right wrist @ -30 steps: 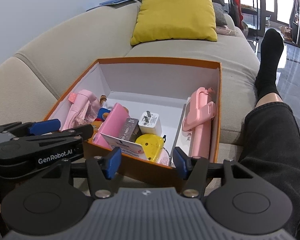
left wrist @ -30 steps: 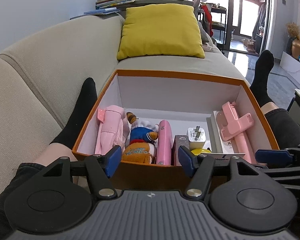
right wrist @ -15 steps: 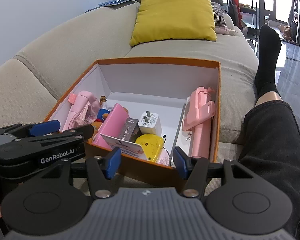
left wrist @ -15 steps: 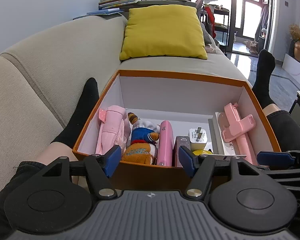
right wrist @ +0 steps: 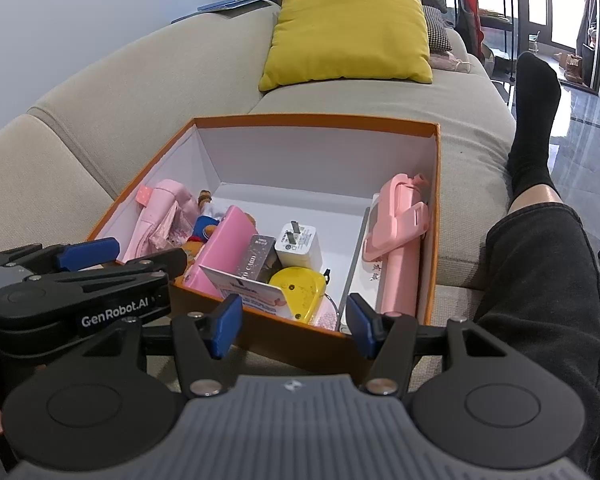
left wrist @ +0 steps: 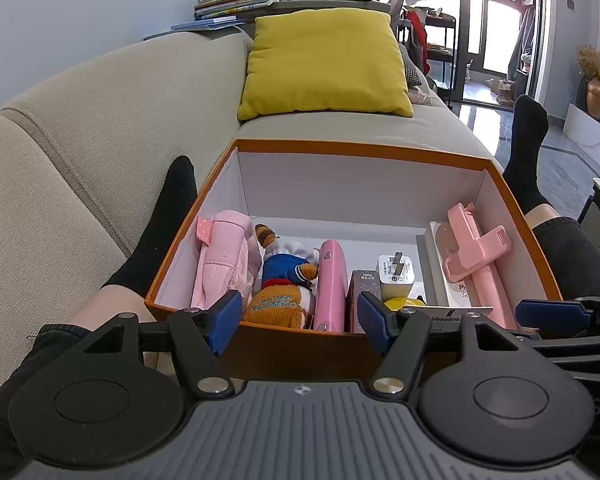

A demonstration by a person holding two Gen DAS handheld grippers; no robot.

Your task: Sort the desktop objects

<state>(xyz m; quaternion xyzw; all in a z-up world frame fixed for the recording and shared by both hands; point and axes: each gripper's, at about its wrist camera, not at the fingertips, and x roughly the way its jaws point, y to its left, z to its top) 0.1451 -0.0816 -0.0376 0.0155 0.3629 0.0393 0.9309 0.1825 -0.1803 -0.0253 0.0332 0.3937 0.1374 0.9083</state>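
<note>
An orange box (left wrist: 352, 148) (right wrist: 316, 121) with white walls sits on the sofa between a person's legs. Inside lie a pink pouch (left wrist: 222, 256), a plush toy (left wrist: 284, 288), a pink flat case (left wrist: 332, 284) (right wrist: 220, 252), a white charger plug (left wrist: 396, 276) (right wrist: 300, 242), a yellow round object (right wrist: 298, 290) and a pink phone holder (left wrist: 474, 256) (right wrist: 398, 232). My left gripper (left wrist: 300, 322) hovers open just before the box's near wall, holding nothing. My right gripper (right wrist: 294, 326) is open too, empty, at the near wall further right.
A yellow cushion (left wrist: 324, 62) (right wrist: 350, 28) rests on the beige sofa (left wrist: 100, 120) behind the box. Legs in black socks (left wrist: 160, 224) (right wrist: 534, 120) flank the box. Books are stacked behind the sofa back. Glossy floor lies to the right.
</note>
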